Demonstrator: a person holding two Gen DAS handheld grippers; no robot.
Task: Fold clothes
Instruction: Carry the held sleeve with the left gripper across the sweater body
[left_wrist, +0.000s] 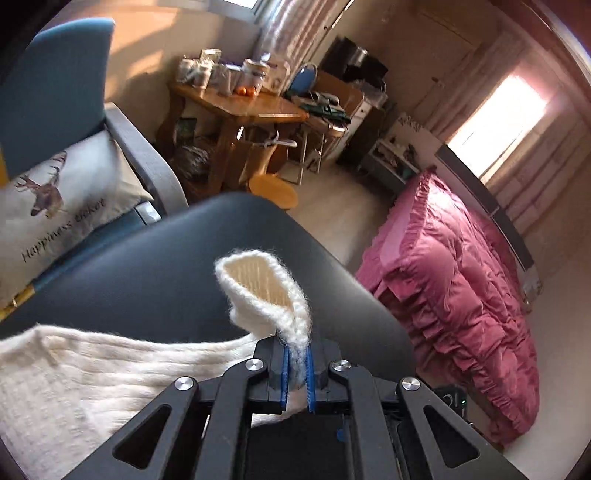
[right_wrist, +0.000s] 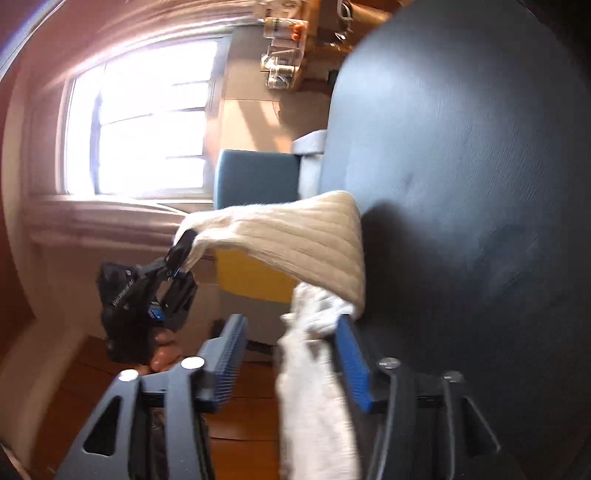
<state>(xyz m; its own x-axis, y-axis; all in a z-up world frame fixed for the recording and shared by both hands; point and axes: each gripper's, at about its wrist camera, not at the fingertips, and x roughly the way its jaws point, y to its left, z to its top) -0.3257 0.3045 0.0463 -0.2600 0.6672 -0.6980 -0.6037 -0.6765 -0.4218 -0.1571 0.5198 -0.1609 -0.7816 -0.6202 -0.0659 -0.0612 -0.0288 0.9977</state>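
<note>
One cream knit sweater (left_wrist: 74, 369) lies partly on the dark surface (left_wrist: 166, 266). The left gripper (left_wrist: 297, 373) is clamped on its cuff (left_wrist: 258, 291), lifting it, probably to carry the sleeve across for a fold. The right gripper (right_wrist: 291, 354) stands wide apart, with knit fabric hanging between its two blue pads (right_wrist: 351, 354), not pinched.

The right-wrist view is motion-blurred. The cream sweater (left_wrist: 85, 373) runs off the picture's left edge beside the black table (left_wrist: 147, 266). Jars on the wooden table (left_wrist: 258, 107) beyond are too small to identify.
</note>
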